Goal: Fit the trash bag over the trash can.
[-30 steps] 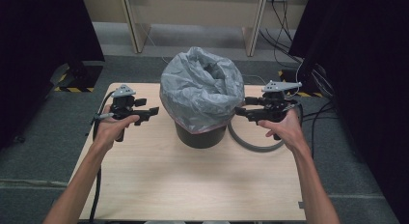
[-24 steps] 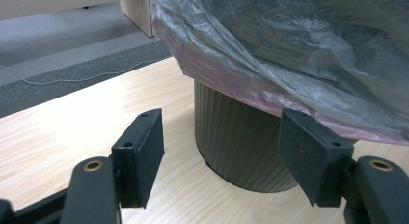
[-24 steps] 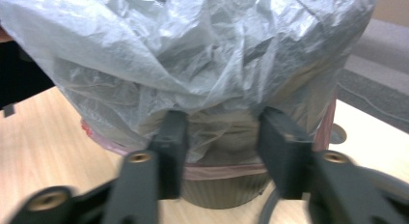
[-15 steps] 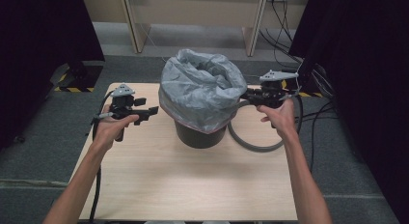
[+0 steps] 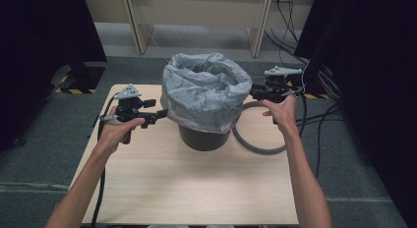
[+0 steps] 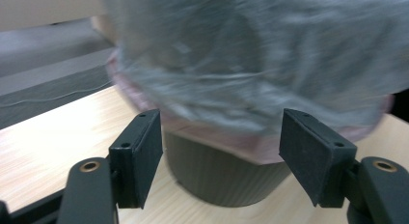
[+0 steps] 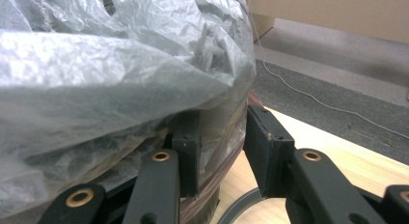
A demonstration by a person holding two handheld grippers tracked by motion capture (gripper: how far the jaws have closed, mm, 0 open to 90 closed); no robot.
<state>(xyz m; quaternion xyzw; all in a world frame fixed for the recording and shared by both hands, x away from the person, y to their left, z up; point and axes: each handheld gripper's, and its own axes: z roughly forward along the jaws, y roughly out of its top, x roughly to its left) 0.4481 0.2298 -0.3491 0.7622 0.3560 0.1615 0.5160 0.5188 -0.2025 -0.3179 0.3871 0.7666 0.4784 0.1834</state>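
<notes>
A dark round bin (image 5: 201, 139) stands mid-table, lined with a crinkled grey plastic bag (image 5: 206, 90) whose pink-hemmed edge hangs over the rim. My left gripper (image 5: 158, 116) is open just left of the bag, not touching it. In the left gripper view its jaws (image 6: 222, 161) stand wide apart, facing the bin (image 6: 217, 180) and the blurred bag (image 6: 251, 64). My right gripper (image 5: 253, 93) is at the bag's right edge. In the right gripper view its jaws (image 7: 223, 151) are narrowly apart, with bag film (image 7: 120, 64) and the hem lying loosely between them.
A grey ring (image 5: 255, 144) lies on the wooden table (image 5: 196, 188) right of the bin, under my right hand, and its arc (image 7: 236, 207) shows below the right jaws. Cables trail off the table's right side. Dark curtains flank the table.
The right gripper rose and moved back with the bag's right edge. The bag, bunched shut before, now has an open mouth. The left gripper stayed put.
</notes>
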